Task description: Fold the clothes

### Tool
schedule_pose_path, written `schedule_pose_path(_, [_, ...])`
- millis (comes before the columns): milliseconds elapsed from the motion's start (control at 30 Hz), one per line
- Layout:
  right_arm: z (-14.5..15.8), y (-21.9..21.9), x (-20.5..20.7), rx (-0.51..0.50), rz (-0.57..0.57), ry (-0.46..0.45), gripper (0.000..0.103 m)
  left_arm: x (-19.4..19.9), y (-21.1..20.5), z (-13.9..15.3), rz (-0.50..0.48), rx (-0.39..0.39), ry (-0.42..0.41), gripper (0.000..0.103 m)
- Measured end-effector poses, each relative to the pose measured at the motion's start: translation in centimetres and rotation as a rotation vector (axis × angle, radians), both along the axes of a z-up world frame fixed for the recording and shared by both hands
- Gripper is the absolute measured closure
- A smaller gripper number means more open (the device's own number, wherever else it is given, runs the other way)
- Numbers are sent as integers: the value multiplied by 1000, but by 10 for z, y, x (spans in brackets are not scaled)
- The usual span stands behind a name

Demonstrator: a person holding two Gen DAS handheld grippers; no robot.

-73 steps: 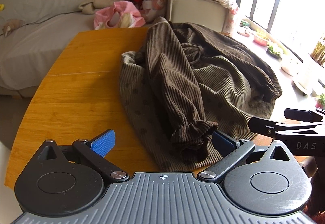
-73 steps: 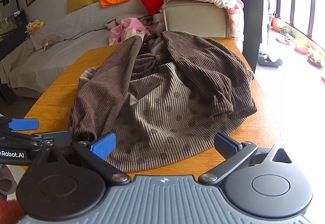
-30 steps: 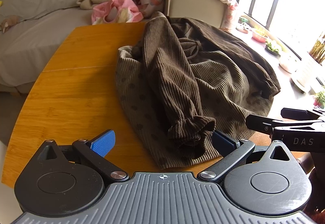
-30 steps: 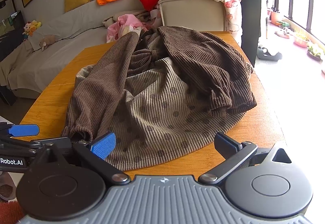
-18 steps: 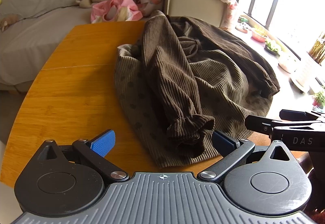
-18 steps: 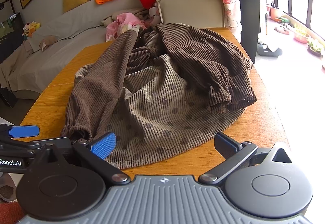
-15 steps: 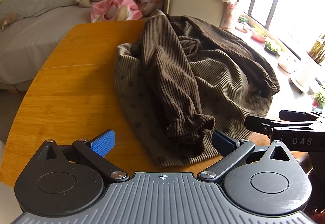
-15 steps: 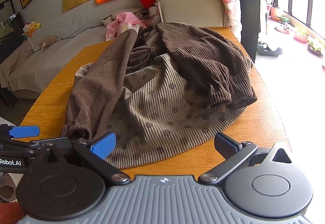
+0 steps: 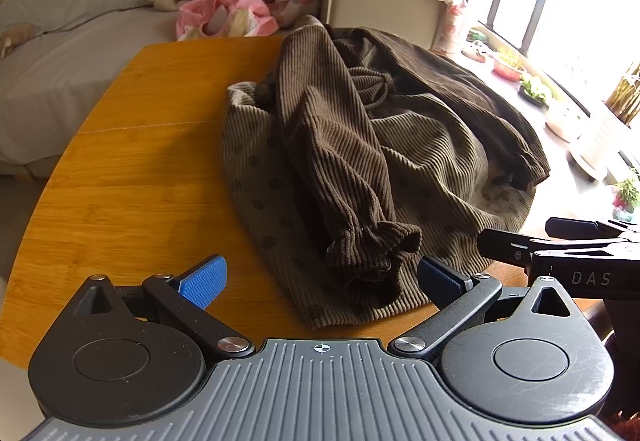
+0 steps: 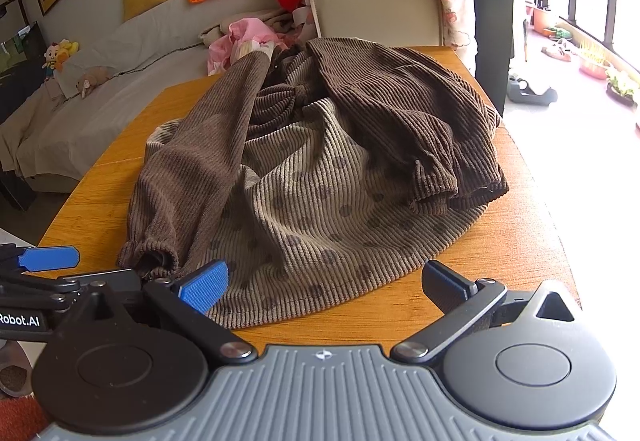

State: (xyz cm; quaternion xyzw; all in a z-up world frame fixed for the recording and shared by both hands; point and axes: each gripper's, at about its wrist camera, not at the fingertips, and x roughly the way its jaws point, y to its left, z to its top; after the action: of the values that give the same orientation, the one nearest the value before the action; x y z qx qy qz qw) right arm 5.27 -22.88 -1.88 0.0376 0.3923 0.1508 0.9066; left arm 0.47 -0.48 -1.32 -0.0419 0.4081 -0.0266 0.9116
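Observation:
A brown corduroy garment [image 9: 380, 145] with a lighter dotted lining lies crumpled on a wooden table [image 9: 132, 169]. It also shows in the right wrist view [image 10: 320, 169]. One sleeve with a gathered cuff [image 9: 372, 245] runs toward me. My left gripper [image 9: 320, 277] is open at the table's near edge, the cuff just ahead of its jaws. My right gripper [image 10: 324, 285] is open and empty, over the garment's near hem. A second sleeve cuff [image 10: 432, 185] lies at the right.
A sofa [image 10: 132, 41] behind the table holds orange, red and pink clothes and a yellow cushion. A cream chair [image 10: 376, 9] draped with a floral blanket stands at the table's far end. Plants and pots sit by the bright window [image 9: 560, 105] on the right.
Both grippers have stayed open and almost still. The view has shifted slightly; the garment lies as before.

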Motion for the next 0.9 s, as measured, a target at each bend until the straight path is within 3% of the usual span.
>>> schedule_pose_path(267, [3, -7, 13, -13, 0, -18, 0, 25, 3, 3, -39, -38, -10, 0])
schedule_pose_path(367, [12, -17, 30, -4, -22, -60, 0, 44, 3, 10, -70, -91, -33, 0])
schedule_pose_path(533, [30, -45, 79, 88, -109, -130, 0, 84, 0, 22, -165, -225, -104, 0])
schedule_pose_path(633, [27, -59, 123, 189, -136, -109, 0, 115, -3, 18, -200, -275, -105, 0])
schedule_pose_path(733, [10, -64, 168, 311, -104, -33, 0, 147, -8, -1, -244, -332, -41, 0])
schedule_pose_path(900, [-13, -57, 200, 352, -85, 14, 0, 175, -13, -32, -278, -378, 79, 0])
